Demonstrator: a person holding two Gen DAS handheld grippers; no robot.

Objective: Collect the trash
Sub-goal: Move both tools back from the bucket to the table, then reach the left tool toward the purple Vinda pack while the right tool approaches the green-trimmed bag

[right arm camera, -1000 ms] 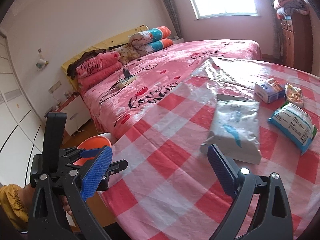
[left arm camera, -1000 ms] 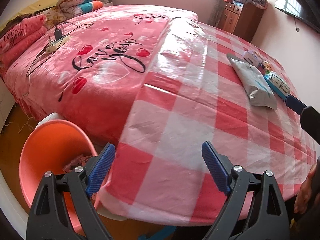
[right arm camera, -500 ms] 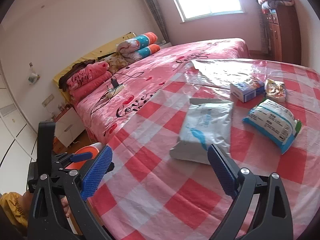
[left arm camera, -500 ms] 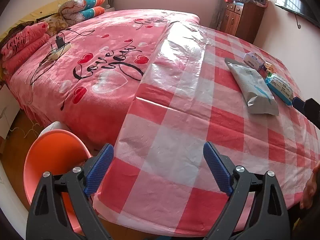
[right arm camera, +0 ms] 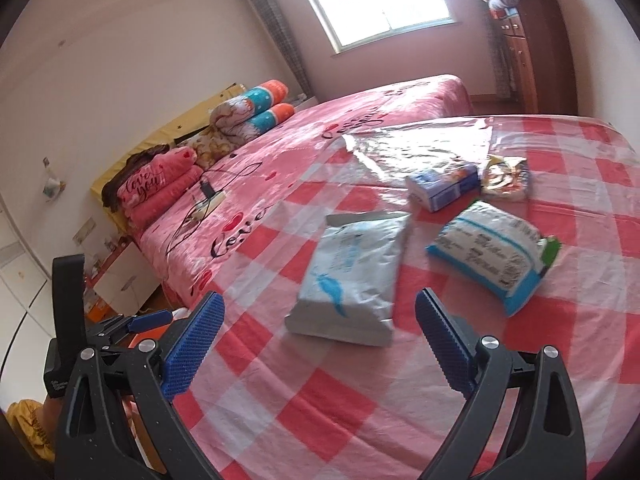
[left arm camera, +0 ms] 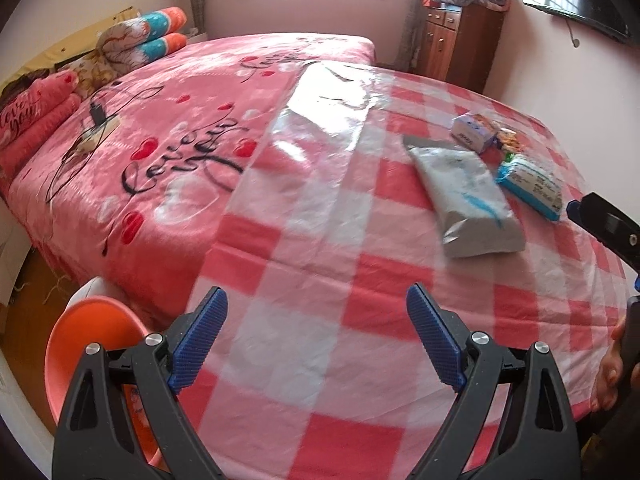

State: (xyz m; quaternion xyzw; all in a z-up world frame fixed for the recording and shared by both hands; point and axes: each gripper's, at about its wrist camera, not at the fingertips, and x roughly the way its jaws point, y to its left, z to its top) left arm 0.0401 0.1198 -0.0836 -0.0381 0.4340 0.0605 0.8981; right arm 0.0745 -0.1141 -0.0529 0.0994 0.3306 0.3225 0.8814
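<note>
Trash packets lie mid-cloth, clear of edges; left tongs and right tongs released.

Shiny plastic sheet in red and white checks, a bit crinkly, spread over the bed. Soft fuzzy pink blanket beside it. Smooth, dull grey plastic bag. Glossy blue and white packet. Small cardboard box, smooth. Shiny crinkled snack wrapper. Smooth orange plastic bin. Dark, polished wood cabinet. Matt black plastic left claw and right claw, with bumpy blue pads and silver metal bolts.
</note>
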